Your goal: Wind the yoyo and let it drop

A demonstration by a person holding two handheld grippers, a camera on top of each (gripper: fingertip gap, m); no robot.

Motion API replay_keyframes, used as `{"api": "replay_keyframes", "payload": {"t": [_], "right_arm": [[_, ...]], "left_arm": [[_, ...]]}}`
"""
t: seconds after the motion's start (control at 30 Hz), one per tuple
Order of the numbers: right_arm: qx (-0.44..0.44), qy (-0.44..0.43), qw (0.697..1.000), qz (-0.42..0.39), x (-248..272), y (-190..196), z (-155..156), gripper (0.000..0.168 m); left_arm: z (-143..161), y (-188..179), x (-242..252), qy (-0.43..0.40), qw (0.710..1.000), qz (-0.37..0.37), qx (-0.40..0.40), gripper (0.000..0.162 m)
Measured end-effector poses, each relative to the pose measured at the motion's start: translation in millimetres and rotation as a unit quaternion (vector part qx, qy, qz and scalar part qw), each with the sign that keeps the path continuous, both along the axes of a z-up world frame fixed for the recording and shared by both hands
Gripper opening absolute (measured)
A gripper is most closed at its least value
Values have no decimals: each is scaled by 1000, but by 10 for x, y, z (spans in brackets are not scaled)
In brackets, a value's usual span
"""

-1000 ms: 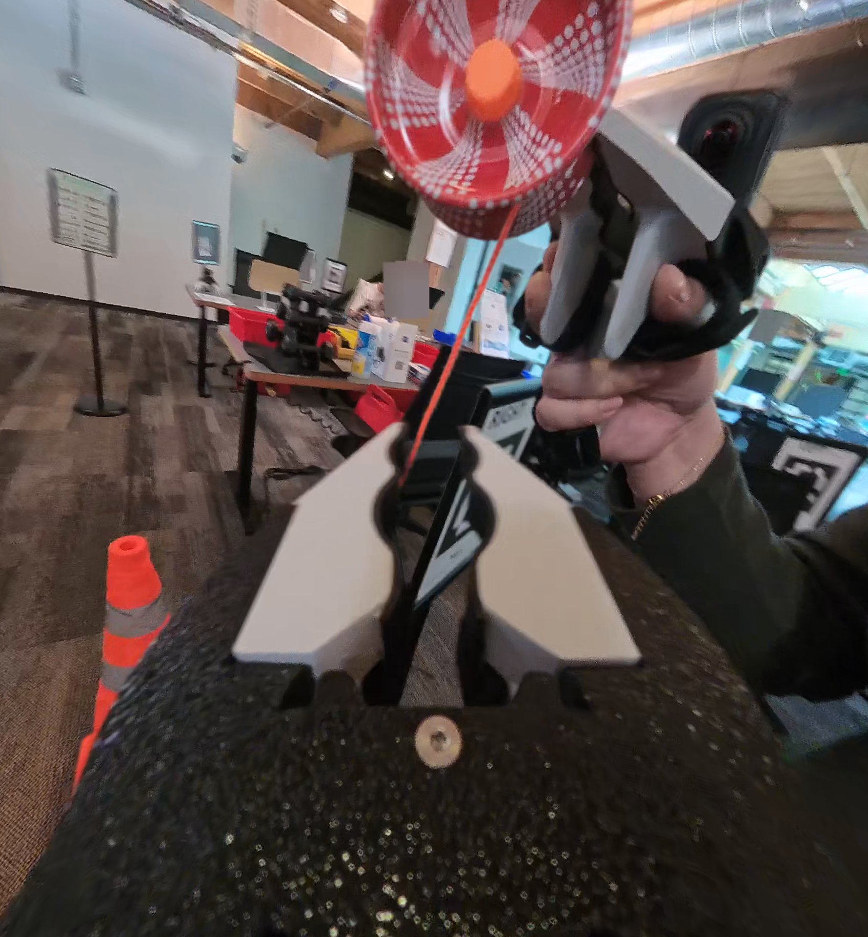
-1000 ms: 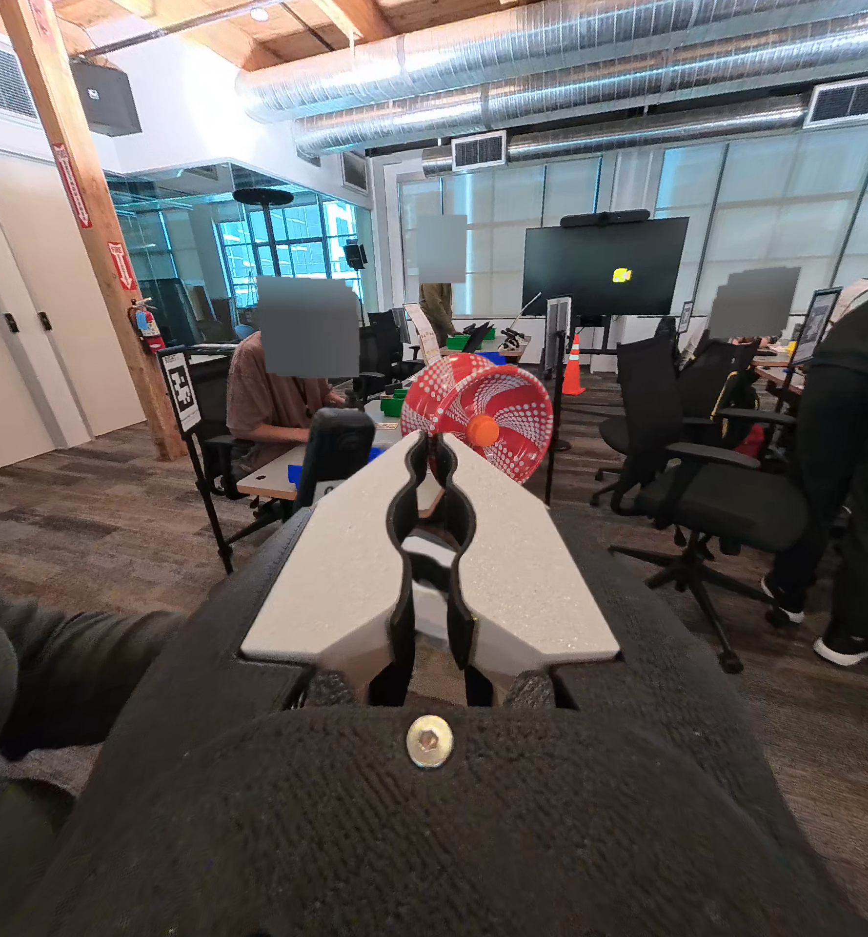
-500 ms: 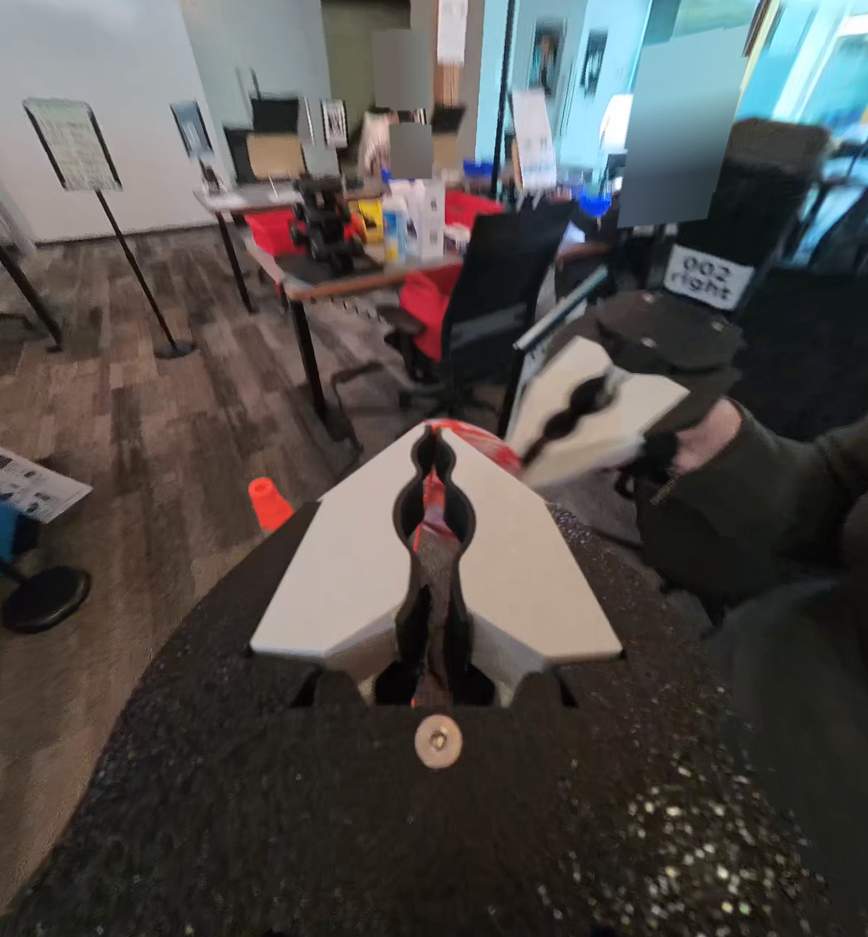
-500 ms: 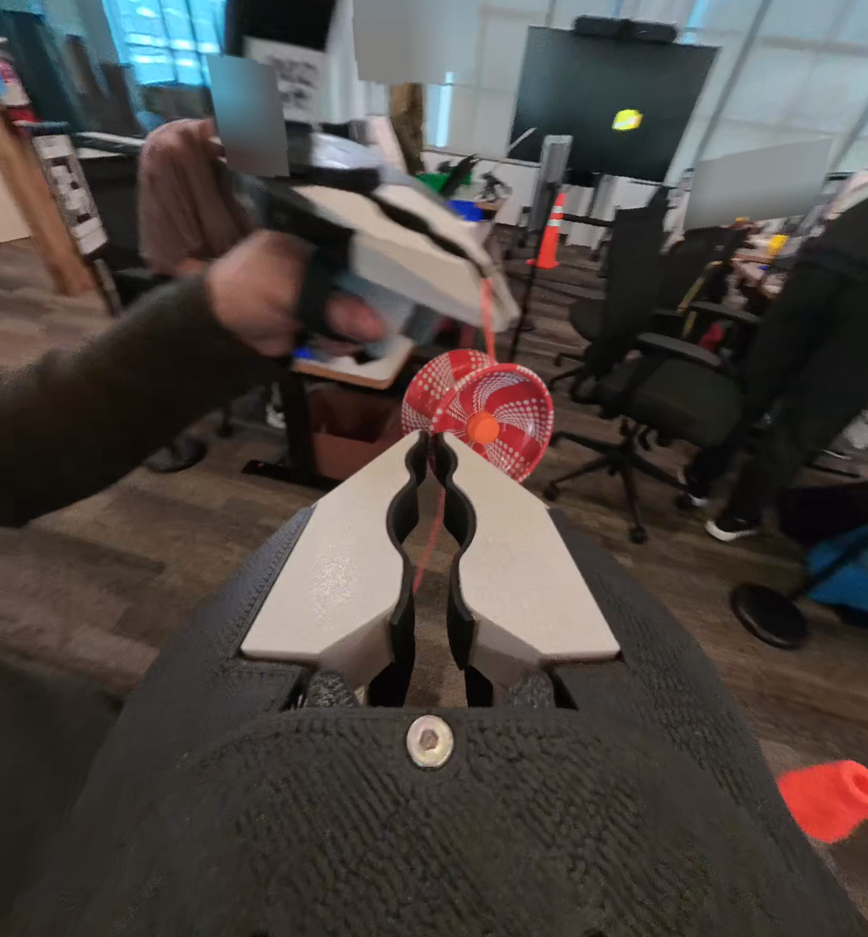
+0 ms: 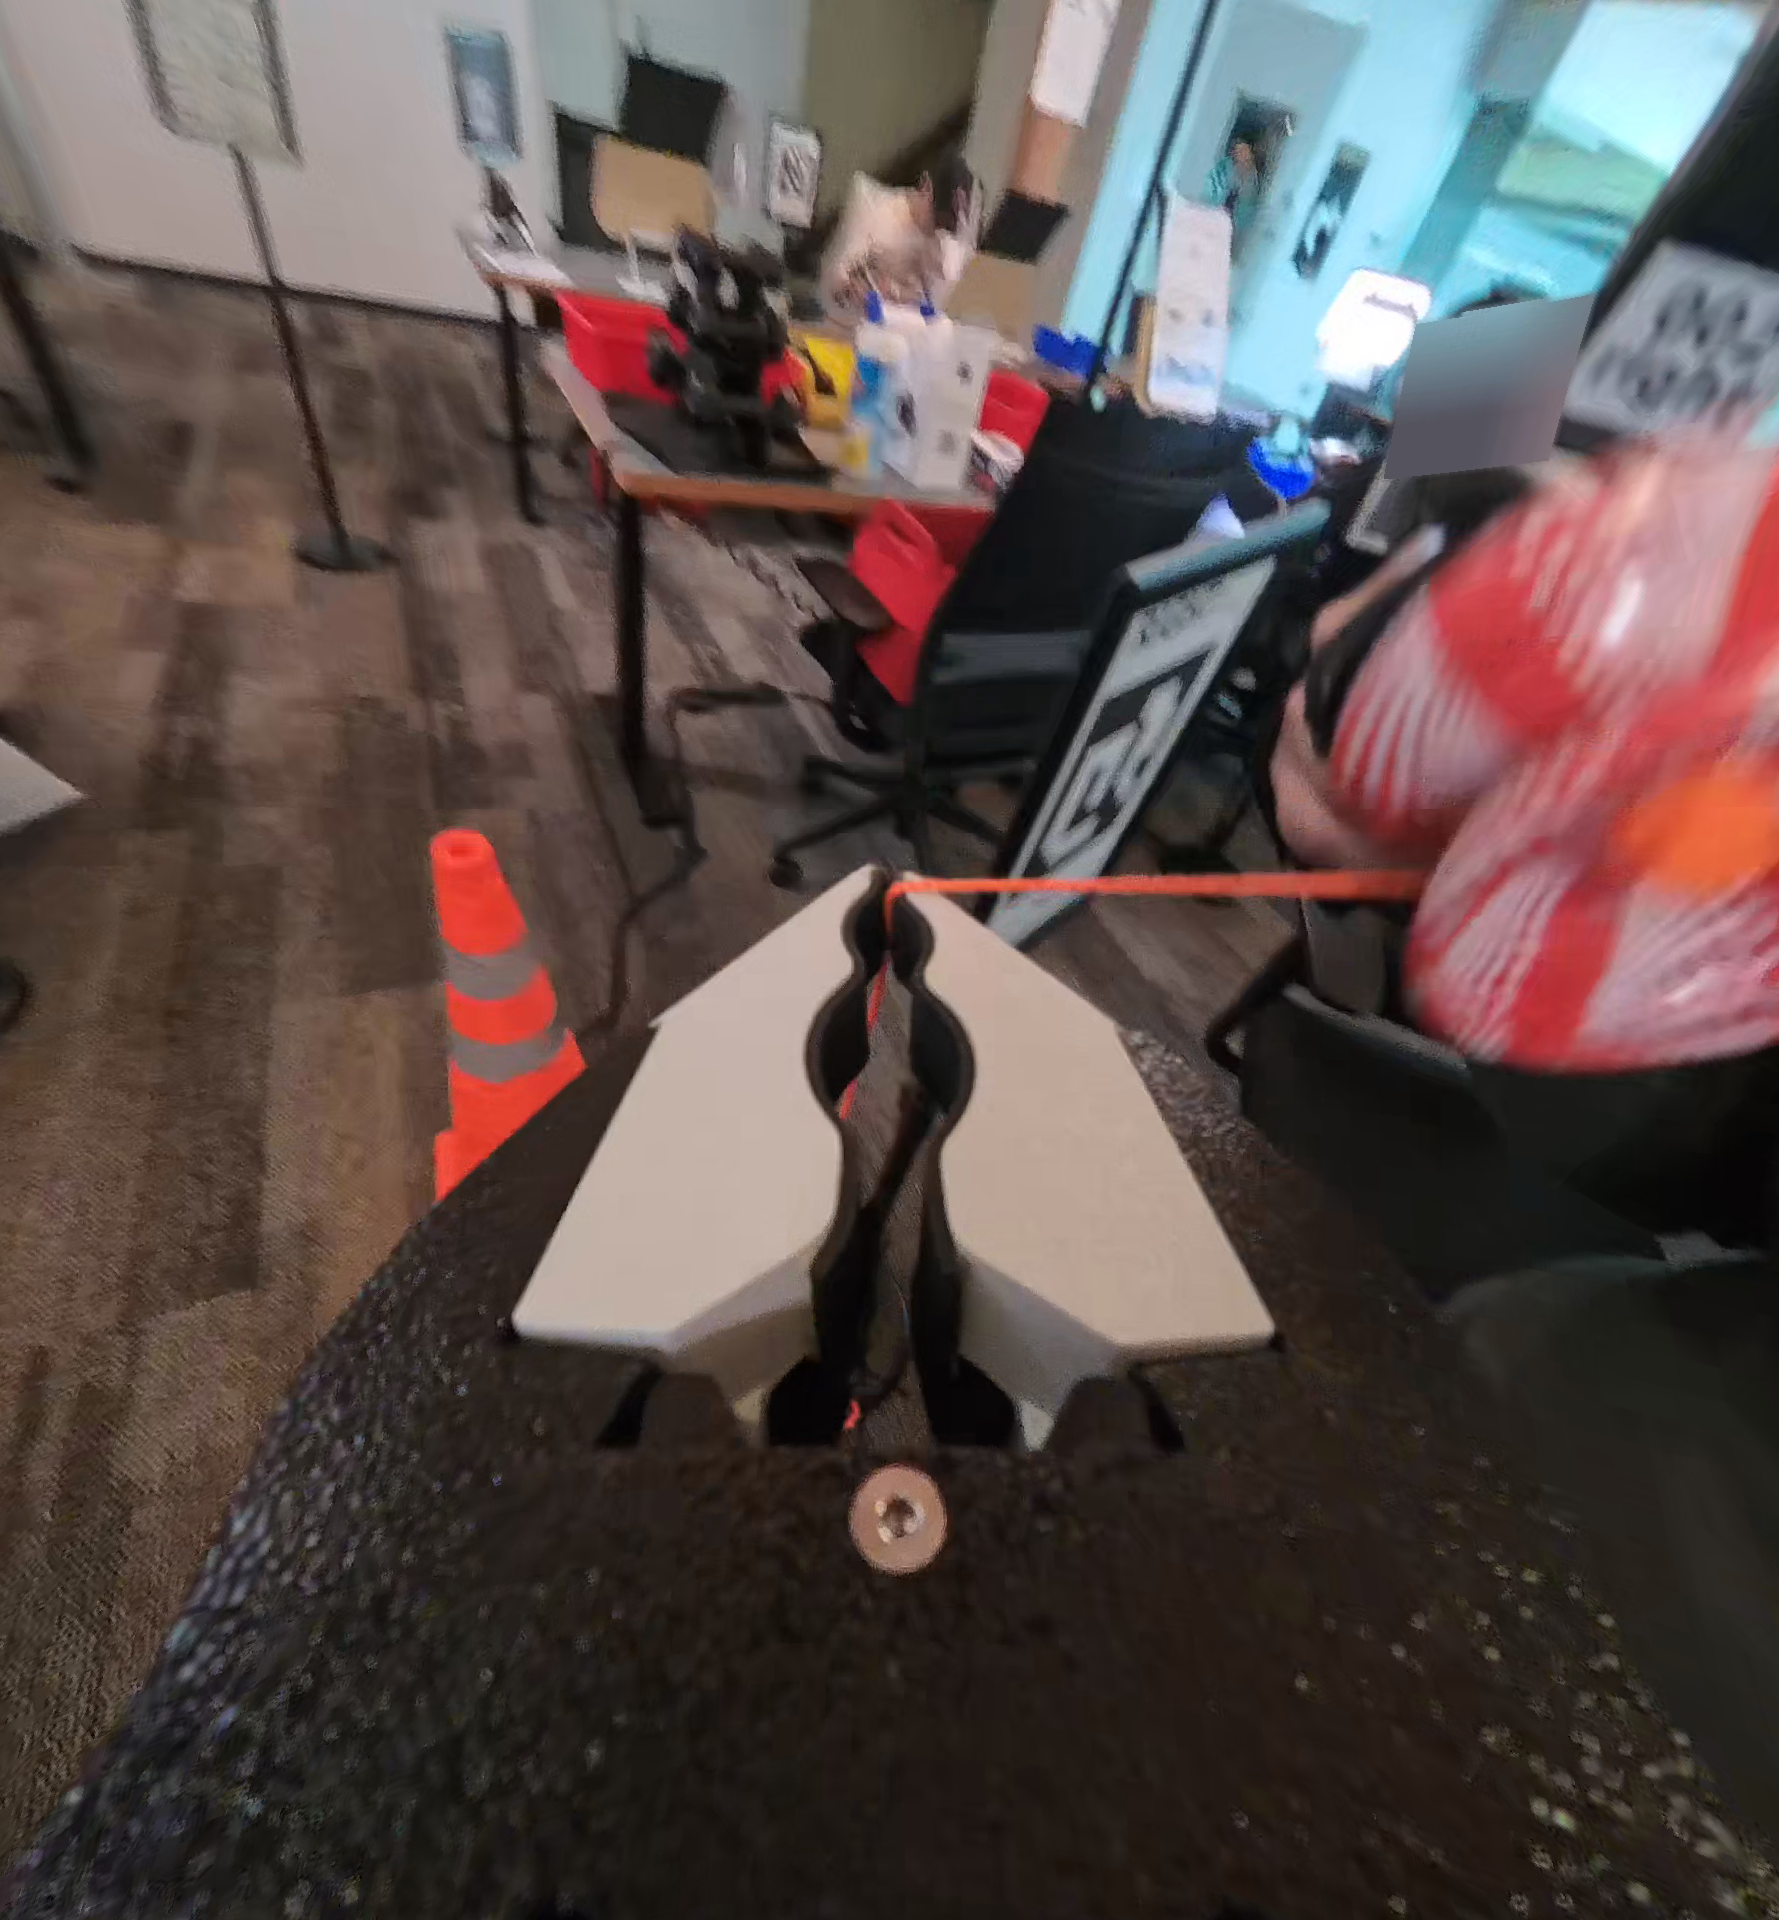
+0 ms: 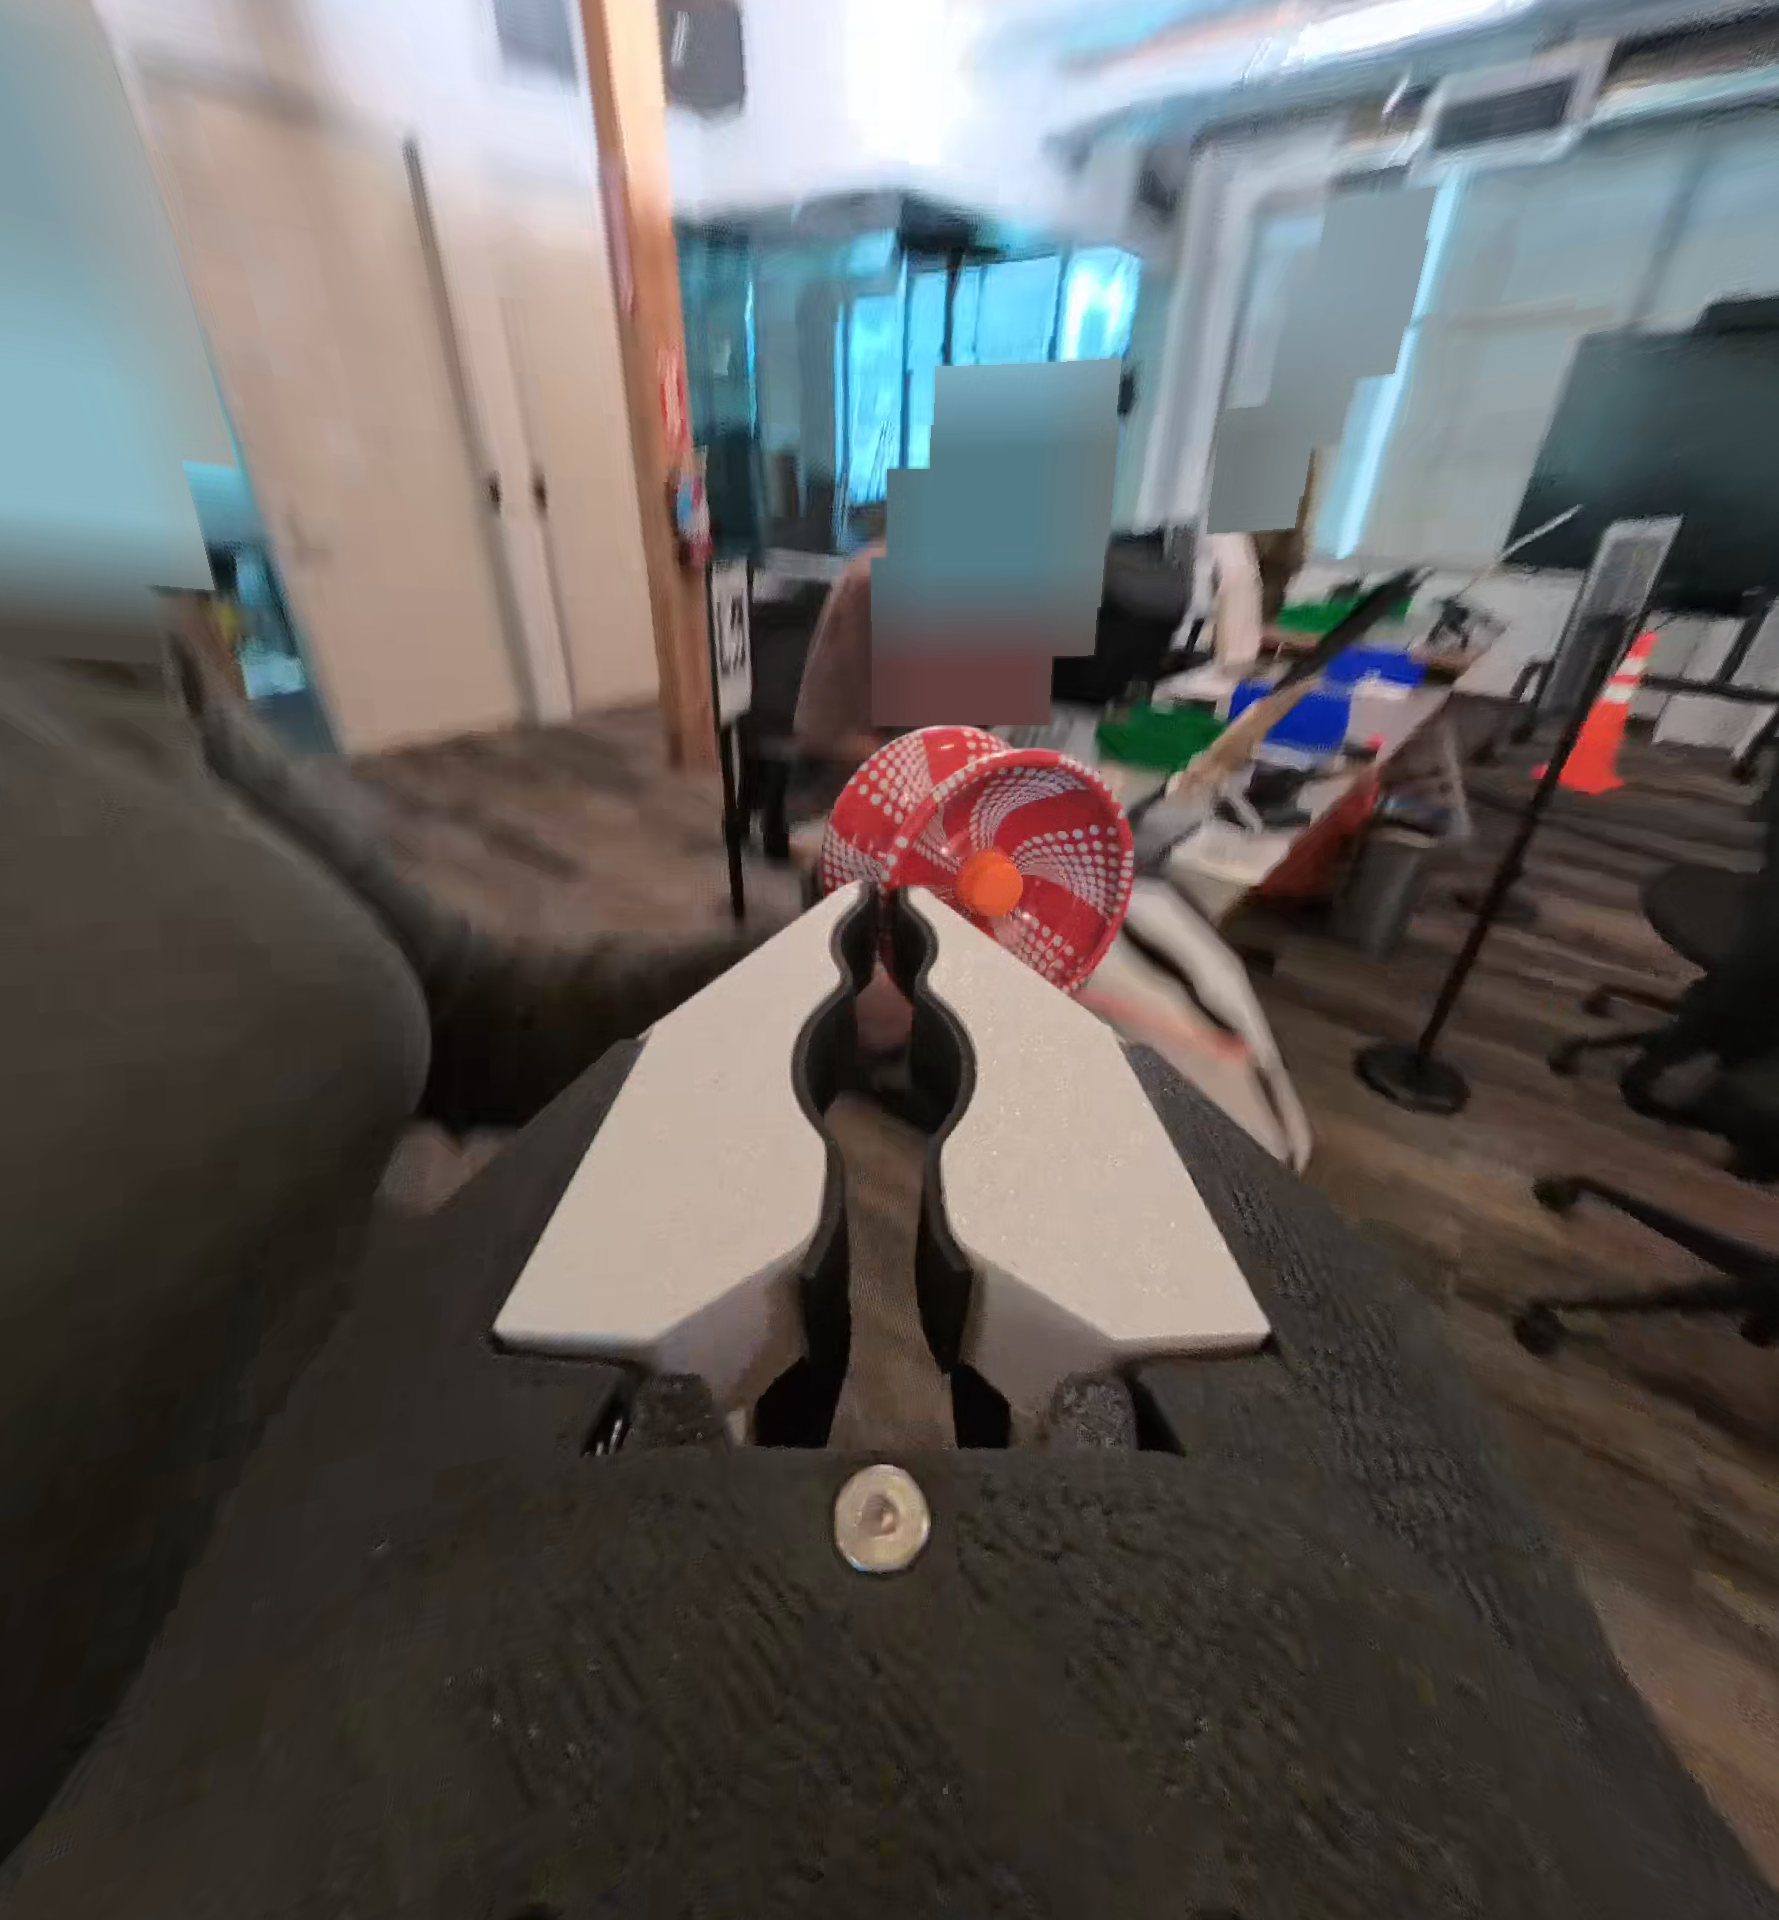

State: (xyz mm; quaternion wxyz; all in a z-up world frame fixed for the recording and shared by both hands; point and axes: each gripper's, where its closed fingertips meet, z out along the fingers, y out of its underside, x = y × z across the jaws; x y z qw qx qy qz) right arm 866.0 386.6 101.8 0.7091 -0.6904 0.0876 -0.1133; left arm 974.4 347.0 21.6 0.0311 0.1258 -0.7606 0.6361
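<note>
Yoyo swung right of left gripper | string now taut sideways

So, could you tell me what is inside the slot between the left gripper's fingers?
An orange string runs from the yoyo into the left gripper at its shut fingertips and down the slot. Its lower end is hidden inside the gripper's black body.

Each wrist camera looks forward along its fingers, both sharing the close yoyo.
</note>
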Motion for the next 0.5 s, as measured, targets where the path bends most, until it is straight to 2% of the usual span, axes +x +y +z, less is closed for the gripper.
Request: {"api": "replay_keyframes", "payload": {"t": [0.1,0.17,0.23,0.3,0.4,0.5], "right_arm": [[-124,-16,992,-17,5,-10,-388,0],[-161,-13,983,-90,238,-110,-517,1],[-153,-7,975,-164,467,-211,-503,1],[-105,-6,965,-240,665,-346,-373,1],[41,22,979,-197,569,-302,-46,0],[93,30,991,-89,321,-170,70,0]], "left_arm": [[473,191,7,-44,998,5,-47,0],[605,234,-128,-67,998,-5,-5,0],[577,203,-318,-58,996,-27,55,0],[477,128,-559,-27,994,-61,86,0],[166,3,-642,-5,991,-71,114,0],[-101,-24,-519,28,992,-54,110,0]]}}
